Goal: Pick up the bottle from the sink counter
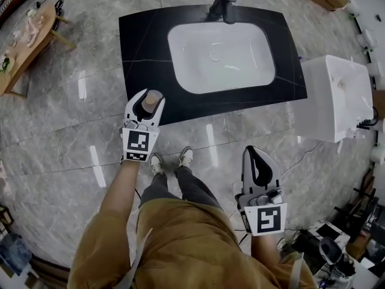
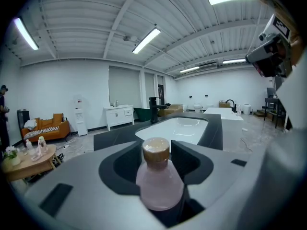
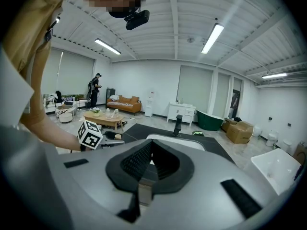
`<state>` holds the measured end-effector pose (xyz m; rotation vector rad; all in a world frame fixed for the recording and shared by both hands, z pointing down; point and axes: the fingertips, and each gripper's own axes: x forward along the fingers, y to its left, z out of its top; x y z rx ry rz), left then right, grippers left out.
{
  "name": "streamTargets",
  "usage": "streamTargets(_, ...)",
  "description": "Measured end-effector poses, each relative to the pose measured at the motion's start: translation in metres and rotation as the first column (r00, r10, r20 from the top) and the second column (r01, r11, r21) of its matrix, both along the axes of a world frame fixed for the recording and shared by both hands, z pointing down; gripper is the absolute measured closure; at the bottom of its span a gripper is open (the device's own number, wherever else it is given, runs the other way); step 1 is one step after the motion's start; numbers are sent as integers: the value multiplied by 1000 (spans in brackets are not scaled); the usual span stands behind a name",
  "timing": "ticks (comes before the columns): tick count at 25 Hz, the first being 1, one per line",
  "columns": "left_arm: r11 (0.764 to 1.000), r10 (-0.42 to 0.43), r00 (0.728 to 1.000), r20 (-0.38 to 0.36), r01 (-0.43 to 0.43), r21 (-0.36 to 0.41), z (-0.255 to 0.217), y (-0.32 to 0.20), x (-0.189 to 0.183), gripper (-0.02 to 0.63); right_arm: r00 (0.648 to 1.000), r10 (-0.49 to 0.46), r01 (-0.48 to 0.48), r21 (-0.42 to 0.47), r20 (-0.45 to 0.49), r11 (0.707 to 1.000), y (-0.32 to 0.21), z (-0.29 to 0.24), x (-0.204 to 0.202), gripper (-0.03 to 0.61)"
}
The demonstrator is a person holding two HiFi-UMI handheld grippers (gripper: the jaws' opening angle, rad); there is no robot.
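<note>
The only print I can find is the black-and-white square pattern on each marker cube (image 1: 138,143); it is a code, not words. The side of the bottle (image 2: 159,178) facing me is plain, with no lettering I can read.

The left tool (image 1: 149,97) is pinching the bottle. In the left gripper view its dark pads (image 2: 188,157) press in from both sides just below the cap (image 2: 156,150). The bottle is a pale, cloudy pink with a rounded shoulder and a tan, wood-coloured cap. Its lower half is cut off by the tool body, and the head view shows only the cap from above. I think its base may be just clear of the tabletop (image 1: 138,41), but I can't say for sure.

The bottle (image 1: 151,102) stands upright at the front-left of the white sink (image 1: 240,71), over the near edge of the black tabletop. The dark faucet (image 1: 222,5) is on the sink's far side.

The right tool (image 1: 258,155) is pressed together at its tips and holds nothing. It hangs over the floor (image 1: 72,131), well apart from the sink on its near right.
</note>
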<state>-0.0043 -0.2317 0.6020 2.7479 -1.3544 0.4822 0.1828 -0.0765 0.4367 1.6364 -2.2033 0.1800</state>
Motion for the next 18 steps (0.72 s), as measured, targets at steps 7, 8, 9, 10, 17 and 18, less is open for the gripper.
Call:
streamTargets(7, 1000, -11, 1000, -14, 11, 9, 7, -1, 3, 437, 1000, -9, 9, -3, -3, 1000, -5, 4, 2, 575)
streamTargets(8, 1000, -12, 1000, -25, 12, 11, 6, -1, 3, 449, 1000, -13, 13, 1, 2, 1000, -6, 3, 1, 575)
streamTargets(9, 1000, -11, 999, -36, 12, 10, 6, -1, 3, 453, 1000, -15, 15, 2, 5, 1000, -7, 3, 1, 575)
streamTargets(10, 1000, -8, 999, -46, 8, 6, 5, -1, 3, 458, 1000, -15, 15, 0, 4, 1000, -7, 4, 2, 575)
streamTargets(17, 999, 35, 994, -99, -37, -19, 3, -1, 1, 486, 1000, -13, 13, -28, -8, 1000, -7, 11, 6, 575)
streamTargets(18, 999, 42, 994, -98, -44, -19, 3, -1, 1, 486, 1000, -14, 13, -28, -6, 1000, -8, 12, 5, 575)
